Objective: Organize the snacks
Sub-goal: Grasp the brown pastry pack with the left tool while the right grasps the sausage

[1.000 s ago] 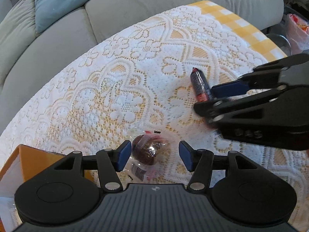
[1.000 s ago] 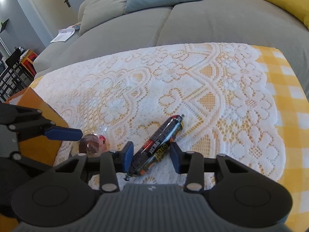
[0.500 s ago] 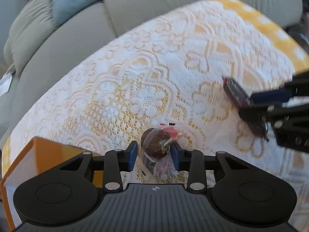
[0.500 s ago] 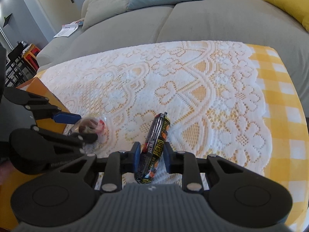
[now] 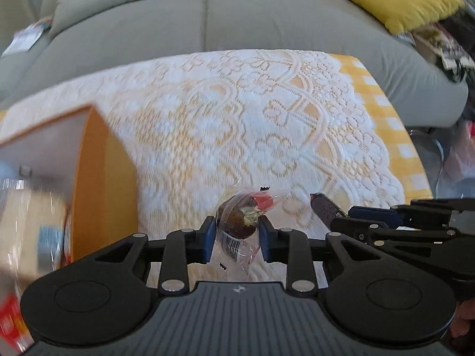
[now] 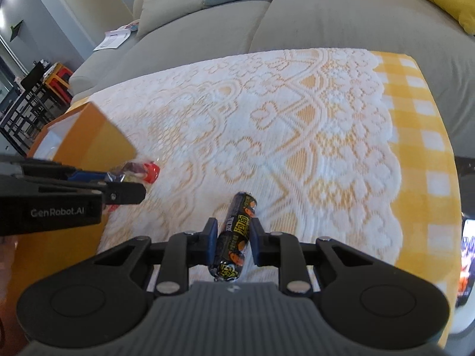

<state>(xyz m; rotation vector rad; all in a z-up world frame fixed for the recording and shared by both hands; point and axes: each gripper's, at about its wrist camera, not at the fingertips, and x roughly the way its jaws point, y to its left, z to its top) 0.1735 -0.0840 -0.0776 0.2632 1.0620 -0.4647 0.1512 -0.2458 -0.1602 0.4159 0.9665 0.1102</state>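
My left gripper (image 5: 236,234) is shut on a clear-wrapped brown round snack (image 5: 239,222) with a red tag, held above the lace cloth. It also shows in the right wrist view (image 6: 135,175), at the left gripper's tips (image 6: 118,185). My right gripper (image 6: 231,241) is shut on a black sausage stick with orange print (image 6: 236,237), lifted off the table. The stick's end (image 5: 323,207) shows in the left wrist view, beside the right gripper (image 5: 353,216).
An orange box (image 5: 101,184) with a white inside stands open at the left and holds blurred packets (image 5: 26,222); it also shows in the right wrist view (image 6: 95,136). A lace cloth (image 6: 267,118) covers the yellow checked table. A grey sofa (image 6: 297,14) lies beyond.
Both grippers closed on their snacks, the round one and the sausage stick, and lifted them. The left gripper swung toward the orange box, which now fills more of its view.
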